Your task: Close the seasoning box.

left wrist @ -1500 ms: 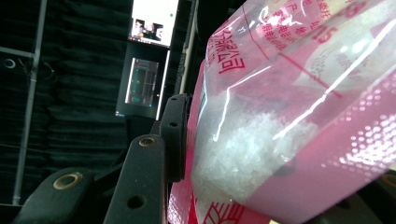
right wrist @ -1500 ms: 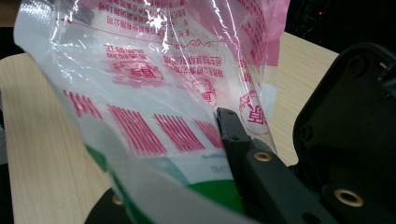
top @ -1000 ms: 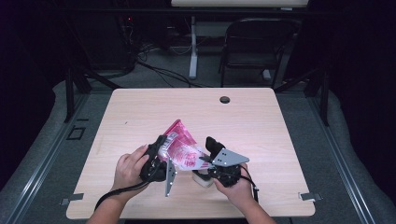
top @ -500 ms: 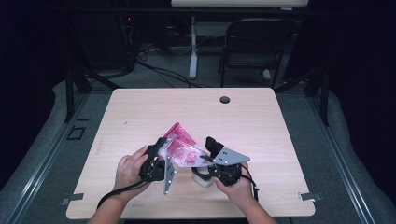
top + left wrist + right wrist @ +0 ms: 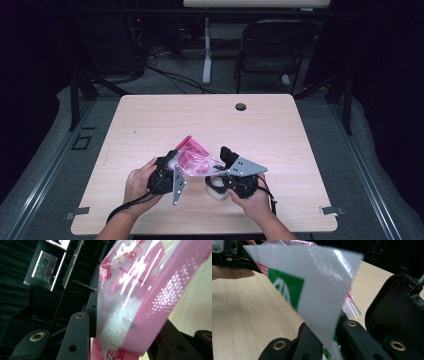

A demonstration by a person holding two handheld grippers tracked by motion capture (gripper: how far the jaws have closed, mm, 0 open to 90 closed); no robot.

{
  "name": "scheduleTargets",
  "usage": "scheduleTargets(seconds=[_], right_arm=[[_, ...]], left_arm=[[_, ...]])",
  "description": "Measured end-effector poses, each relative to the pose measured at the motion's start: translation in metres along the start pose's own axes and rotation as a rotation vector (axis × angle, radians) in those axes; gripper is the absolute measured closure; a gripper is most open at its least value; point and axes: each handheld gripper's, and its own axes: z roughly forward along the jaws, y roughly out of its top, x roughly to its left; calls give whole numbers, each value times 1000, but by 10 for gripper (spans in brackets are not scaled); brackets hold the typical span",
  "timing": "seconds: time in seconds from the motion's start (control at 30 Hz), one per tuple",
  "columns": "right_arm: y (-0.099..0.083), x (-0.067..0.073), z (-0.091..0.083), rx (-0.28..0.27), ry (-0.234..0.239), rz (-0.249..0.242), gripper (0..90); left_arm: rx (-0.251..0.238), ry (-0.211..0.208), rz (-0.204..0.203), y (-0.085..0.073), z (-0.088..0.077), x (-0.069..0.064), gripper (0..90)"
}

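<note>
A pink, partly clear plastic bag (image 5: 191, 156) with red print hangs just above the wooden table (image 5: 280, 130), stretched between both grippers. My left gripper (image 5: 172, 164) is shut on its left side. In the left gripper view the bag (image 5: 140, 302) fills the gap between the jaws of the left gripper (image 5: 120, 337), with white grains inside. My right gripper (image 5: 220, 164) is shut on a white flap with green print (image 5: 312, 290). That flap sits pinched in the right gripper (image 5: 324, 342) and seems to be the bag's other end.
A small white object (image 5: 216, 189) lies under the right gripper near the table's front. A round cable hole (image 5: 240, 106) sits at the far edge. A black chair (image 5: 272, 50) and cables on the floor lie beyond the table.
The bag's top has sunk a little and the left gripper has shifted slightly with it. The right hand has stayed where it was.
</note>
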Motion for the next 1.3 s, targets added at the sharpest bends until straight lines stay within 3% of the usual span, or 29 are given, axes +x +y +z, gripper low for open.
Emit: scheduleTargets(seconds=[0.23,0.57,0.97,1.17,1.3], right_arm=[[0,-1,0,6,-2,-4,894],[0,-1,0,5,-2,-2,894],[1,0,3,3,2,-6,894],[1,0,3,4,1,-6,893],[1,0,4,14,10,-10,892]], left_arm=[[4,-55,-60,-7,7,-4,675],[11,-68,-55,-8,9,-7,673],[20,-122,-115,-15,16,-11,669],[26,-165,-142,-18,19,-14,663],[30,-210,-192,-23,23,-16,667]])
